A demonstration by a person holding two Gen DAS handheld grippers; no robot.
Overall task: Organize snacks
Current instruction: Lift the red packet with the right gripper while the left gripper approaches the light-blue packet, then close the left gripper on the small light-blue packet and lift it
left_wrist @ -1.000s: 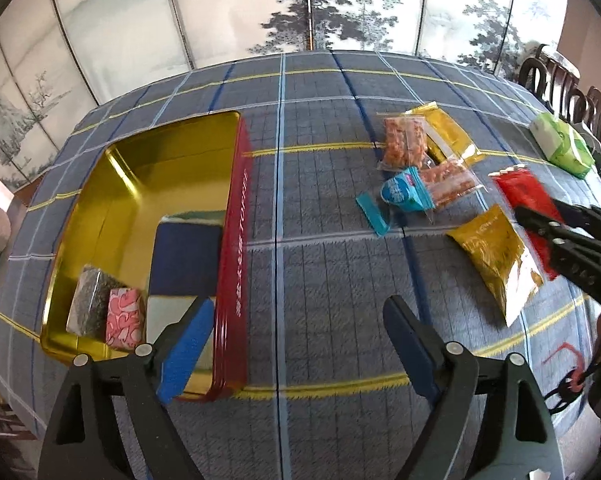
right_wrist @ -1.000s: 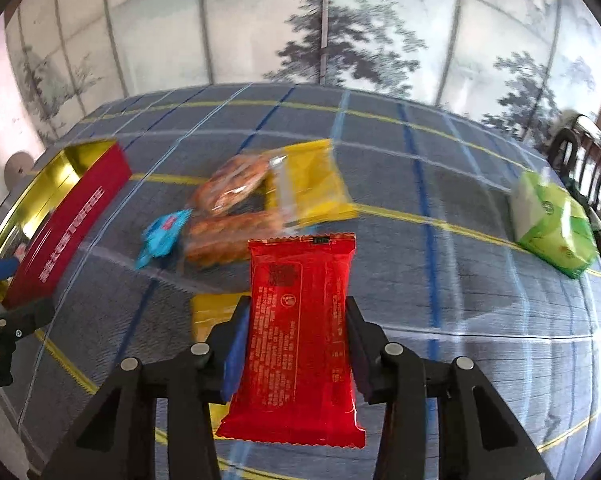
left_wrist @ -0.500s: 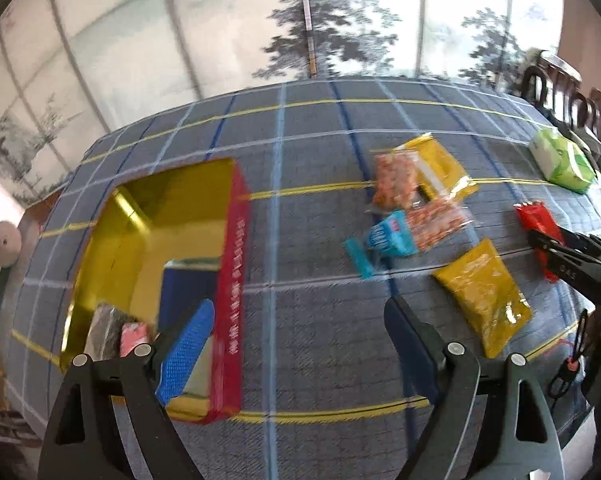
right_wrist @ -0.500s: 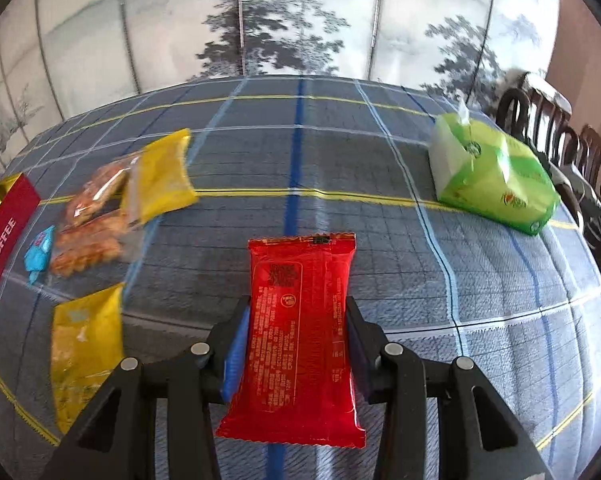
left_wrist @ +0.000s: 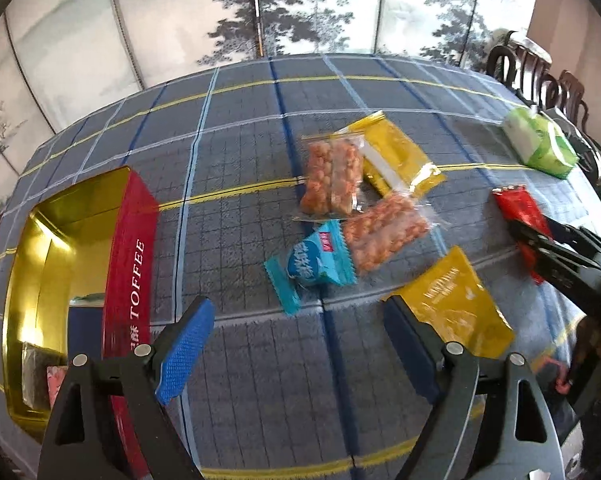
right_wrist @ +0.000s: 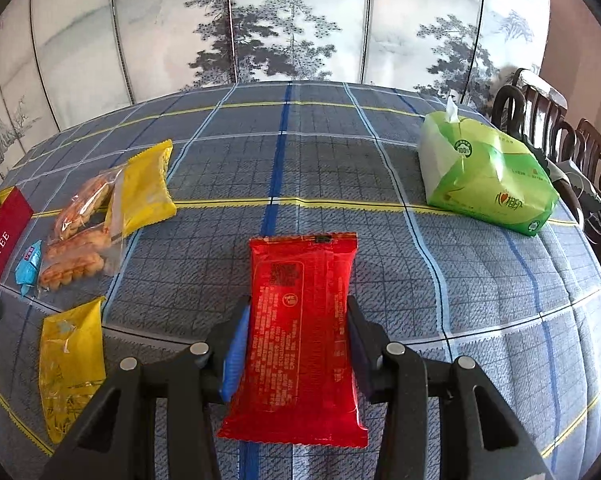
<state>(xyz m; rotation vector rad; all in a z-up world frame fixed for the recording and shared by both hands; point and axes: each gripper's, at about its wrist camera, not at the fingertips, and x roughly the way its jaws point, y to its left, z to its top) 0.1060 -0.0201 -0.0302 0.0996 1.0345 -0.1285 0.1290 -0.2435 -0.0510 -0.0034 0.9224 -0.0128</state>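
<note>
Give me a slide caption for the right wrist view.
Right gripper holds a red snack packet above the plaid tablecloth, its jaws opening slightly.

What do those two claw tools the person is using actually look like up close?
Both match. The left gripper and the right gripper each have two black plastic arms with triangular cut-outs and round silver rivets at the joints. The fingers end in flat blue pads with a fine dimpled texture. No sleeve or hand shows in either view.
</note>
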